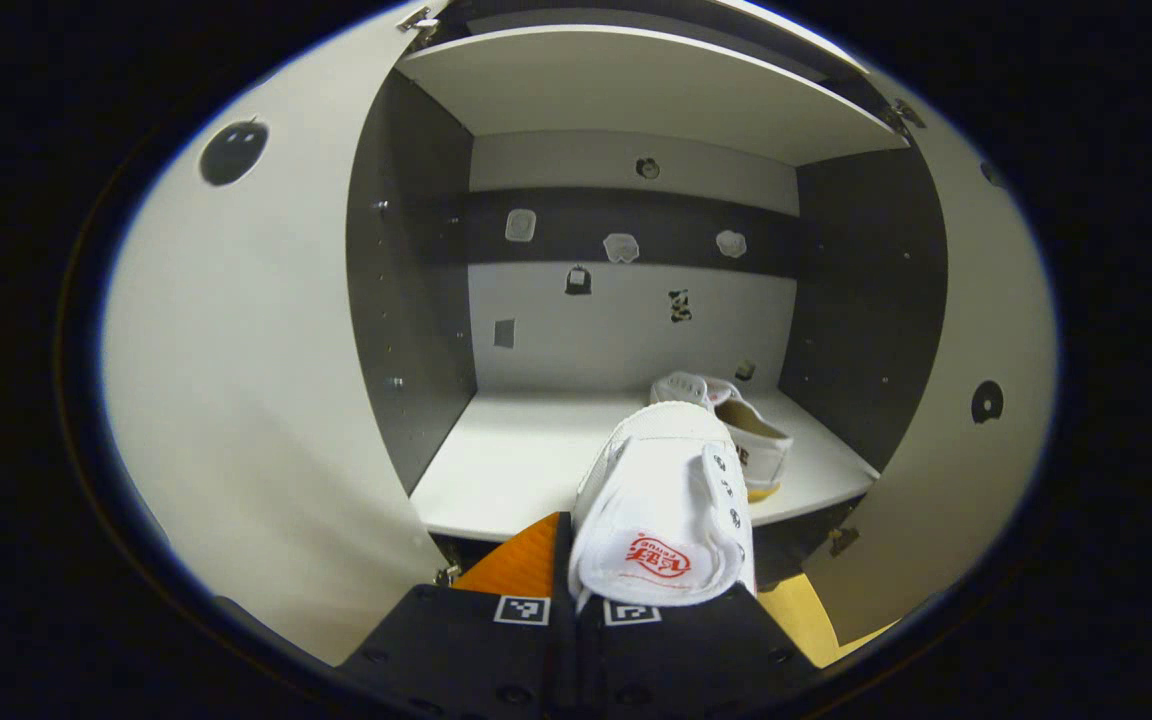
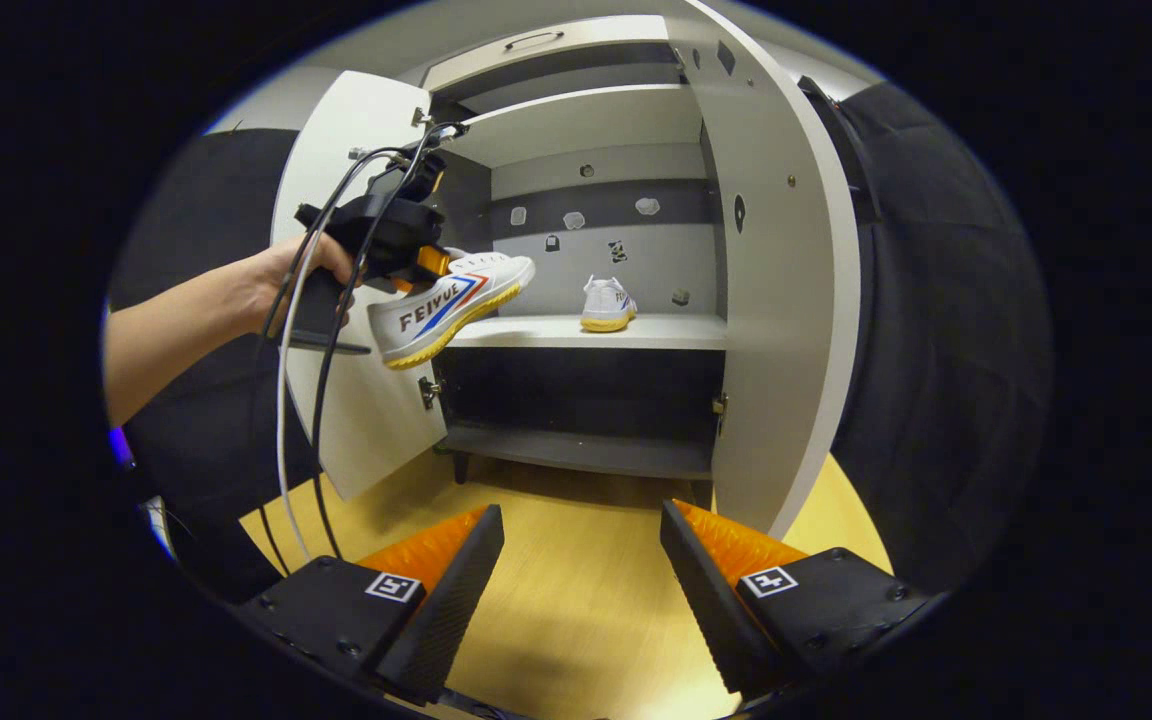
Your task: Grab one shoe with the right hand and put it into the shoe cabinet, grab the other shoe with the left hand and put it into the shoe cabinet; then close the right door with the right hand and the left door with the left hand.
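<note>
My left gripper (image 1: 576, 570) is shut on the heel of a white sneaker (image 1: 664, 505), held in the air just before the cabinet's middle shelf (image 1: 506, 470). In the right gripper view that same held shoe (image 2: 451, 305) hangs toe-first at the shelf's left front edge, under the left gripper (image 2: 406, 262) and a person's hand (image 2: 286, 275). A second white sneaker (image 2: 606, 303) stands on the shelf at the right; in the left gripper view this second sneaker (image 1: 748, 440) lies behind the held one. My right gripper (image 2: 581, 570) is open and holds nothing, low over the floor before the cabinet.
Both cabinet doors stand open: the left door (image 2: 346, 300) and the right door (image 2: 786, 300). A lower shelf (image 2: 576, 450) sits under the middle one. Wooden floor (image 2: 576, 600) lies below. Cables (image 2: 306, 400) hang from the left gripper. Stickers dot the cabinet's back wall (image 1: 626, 320).
</note>
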The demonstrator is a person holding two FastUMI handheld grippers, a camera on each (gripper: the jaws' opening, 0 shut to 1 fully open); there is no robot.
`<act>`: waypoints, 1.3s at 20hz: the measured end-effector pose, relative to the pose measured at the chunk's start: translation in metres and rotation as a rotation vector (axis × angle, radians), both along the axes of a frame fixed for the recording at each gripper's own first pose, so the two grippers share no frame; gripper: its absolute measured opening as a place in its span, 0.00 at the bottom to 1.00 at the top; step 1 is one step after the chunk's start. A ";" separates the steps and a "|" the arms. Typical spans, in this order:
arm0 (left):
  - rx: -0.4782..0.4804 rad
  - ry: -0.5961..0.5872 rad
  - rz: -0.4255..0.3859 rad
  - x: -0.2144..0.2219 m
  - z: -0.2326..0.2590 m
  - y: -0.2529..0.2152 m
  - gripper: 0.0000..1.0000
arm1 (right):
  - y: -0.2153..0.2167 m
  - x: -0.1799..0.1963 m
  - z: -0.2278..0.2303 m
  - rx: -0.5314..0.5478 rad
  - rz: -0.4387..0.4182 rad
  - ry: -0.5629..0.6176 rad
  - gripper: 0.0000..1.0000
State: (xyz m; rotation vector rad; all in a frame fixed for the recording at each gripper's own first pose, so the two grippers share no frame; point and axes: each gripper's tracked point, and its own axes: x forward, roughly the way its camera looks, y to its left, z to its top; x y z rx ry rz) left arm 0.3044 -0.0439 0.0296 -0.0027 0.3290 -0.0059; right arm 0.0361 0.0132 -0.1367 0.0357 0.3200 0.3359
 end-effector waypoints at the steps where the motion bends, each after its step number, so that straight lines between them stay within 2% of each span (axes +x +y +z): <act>1: 0.001 -0.005 0.005 0.014 0.009 0.001 0.05 | 0.002 0.002 0.004 0.014 -0.007 -0.013 1.00; 3: -0.009 -0.002 0.014 0.048 0.023 0.006 0.05 | 0.000 0.009 0.010 0.025 -0.014 -0.026 1.00; 6: 0.052 0.030 0.051 0.102 0.031 0.022 0.05 | 0.004 0.014 0.016 0.022 0.011 -0.044 0.99; 9: 0.095 0.088 0.070 0.154 0.019 0.031 0.05 | 0.000 0.018 0.028 0.015 0.000 -0.077 0.99; 12: 0.200 0.131 0.051 0.190 -0.004 0.035 0.05 | -0.007 0.022 0.032 -0.013 -0.003 -0.097 0.99; 14: 0.243 0.167 0.049 0.203 -0.019 0.035 0.05 | -0.013 0.023 0.034 -0.034 0.003 -0.103 0.98; 17: 0.224 0.242 0.038 0.210 -0.043 0.031 0.05 | -0.028 0.021 0.045 -0.070 0.001 -0.123 0.99; 23: 0.231 0.316 0.071 0.209 -0.064 0.035 0.07 | -0.042 0.024 0.051 -0.037 -0.059 -0.122 0.99; 25: 0.270 0.301 0.077 0.202 -0.056 0.038 0.16 | -0.045 0.024 0.053 -0.052 -0.061 -0.135 0.99; 26: 0.278 0.276 0.081 0.197 -0.050 0.038 0.24 | -0.046 0.024 0.055 -0.063 -0.060 -0.141 0.99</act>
